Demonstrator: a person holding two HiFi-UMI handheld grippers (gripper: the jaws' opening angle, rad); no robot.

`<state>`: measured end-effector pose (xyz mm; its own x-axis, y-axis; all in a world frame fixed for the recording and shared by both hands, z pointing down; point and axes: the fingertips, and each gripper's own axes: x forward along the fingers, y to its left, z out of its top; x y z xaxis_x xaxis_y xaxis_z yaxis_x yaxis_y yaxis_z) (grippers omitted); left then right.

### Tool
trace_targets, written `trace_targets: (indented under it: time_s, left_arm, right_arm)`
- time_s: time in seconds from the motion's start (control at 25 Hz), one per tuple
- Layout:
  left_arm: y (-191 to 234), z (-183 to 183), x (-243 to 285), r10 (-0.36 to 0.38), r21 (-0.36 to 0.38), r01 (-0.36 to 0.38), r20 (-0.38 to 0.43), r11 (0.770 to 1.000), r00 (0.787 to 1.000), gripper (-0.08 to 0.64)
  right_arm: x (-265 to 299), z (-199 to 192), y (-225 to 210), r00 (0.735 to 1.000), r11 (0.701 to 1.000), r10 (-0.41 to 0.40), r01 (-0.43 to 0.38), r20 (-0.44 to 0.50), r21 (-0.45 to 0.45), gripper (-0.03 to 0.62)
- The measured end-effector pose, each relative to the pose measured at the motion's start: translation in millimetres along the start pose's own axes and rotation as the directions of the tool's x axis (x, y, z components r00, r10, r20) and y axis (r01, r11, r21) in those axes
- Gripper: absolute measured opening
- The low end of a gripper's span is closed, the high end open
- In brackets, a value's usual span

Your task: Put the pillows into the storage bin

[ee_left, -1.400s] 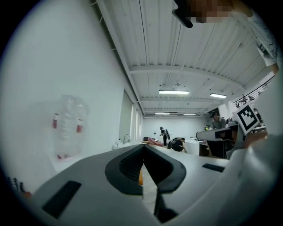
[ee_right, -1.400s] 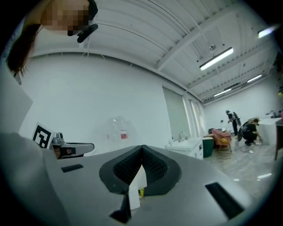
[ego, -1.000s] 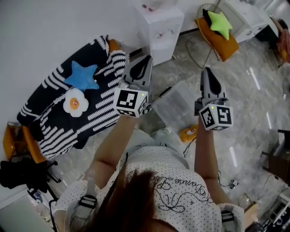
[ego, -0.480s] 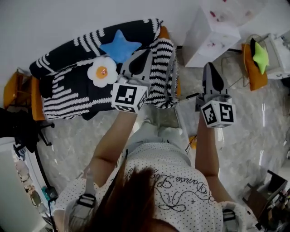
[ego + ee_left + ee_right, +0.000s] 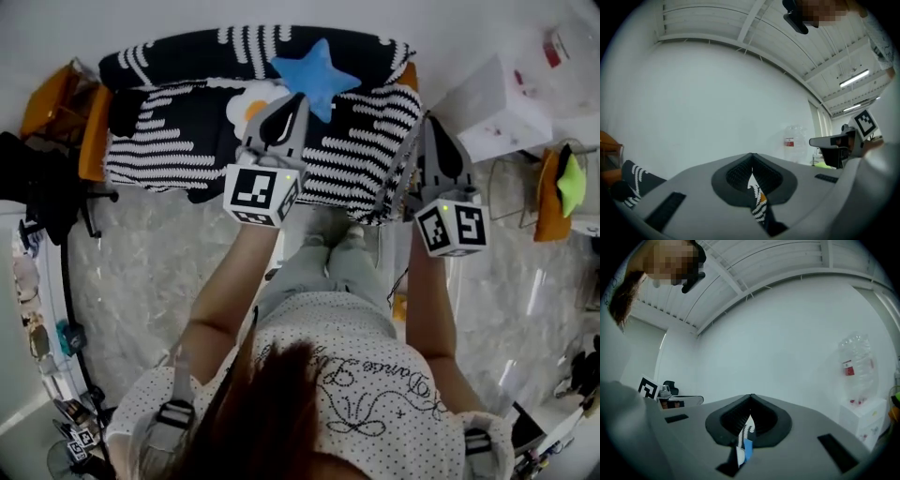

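A blue star pillow (image 5: 317, 77) lies on the back of a sofa draped in a black-and-white striped blanket (image 5: 178, 150). Beside it a white egg-shaped pillow with an orange centre (image 5: 251, 101) is partly hidden behind my left gripper (image 5: 298, 97). That gripper is held level above the sofa seat, shut and empty. My right gripper (image 5: 434, 118) hovers at the sofa's right end, also shut and empty. Striped cloth shows through the slit under the left gripper (image 5: 751, 155) and the right gripper (image 5: 751, 397). A green star pillow (image 5: 570, 183) rests on an orange chair at the far right.
A white cabinet (image 5: 502, 108) stands right of the sofa, with a clear water bottle (image 5: 855, 363) on it. Dark clothes on a stand (image 5: 42, 197) and an orange chair (image 5: 56, 103) sit at the left. The person's legs (image 5: 323, 267) stand on grey marble floor.
The view has swung round, so the sofa went from the left to straight ahead. Both grippers now point over it, still shut. The clear bin seen earlier is no longer plainly visible.
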<state>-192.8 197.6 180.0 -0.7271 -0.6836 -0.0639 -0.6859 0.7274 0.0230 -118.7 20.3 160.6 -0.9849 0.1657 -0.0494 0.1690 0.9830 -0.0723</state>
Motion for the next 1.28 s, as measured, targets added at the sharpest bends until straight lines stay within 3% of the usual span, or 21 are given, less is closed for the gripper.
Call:
trace_targets:
  time_s: [0.2, 0.44, 0.76, 1.08, 1.28]
  left_arm:
    - [33.1, -5.2, -18.0, 0.124, -0.008, -0.124, -0.010, 0.992, 0.992, 0.005]
    - [61.3, -1.9, -19.5, 0.226, -0.010, -0.226, -0.010, 0.974, 0.974, 0.005]
    - [70.0, -1.7, 8.7, 0.320, -0.011, -0.320, 0.005, 0.947, 0.947, 0.005]
    - [106.2, -6.1, 29.4, 0.360, -0.015, -0.360, 0.005, 0.933, 0.933, 0.005]
    - [153.3, -18.0, 60.6, 0.310, -0.022, -0.310, -0.007, 0.950, 0.951, 0.005]
  right_arm:
    - [37.3, -10.4, 20.9, 0.992, 0.992, 0.123, -0.122, -0.025, 0.010, 0.011]
    - [76.1, -4.1, 24.6, 0.978, 0.978, 0.207, -0.206, -0.010, 0.020, 0.011]
    - [109.9, -5.0, -5.2, 0.956, 0.955, 0.295, -0.295, 0.005, 0.022, 0.011]
    - [157.1, -16.4, -9.7, 0.949, 0.948, 0.314, -0.314, 0.001, 0.048, 0.011]
    - [206.2, -26.5, -6.2, 0.967, 0.966, 0.255, -0.254, -0.018, 0.045, 0.011]
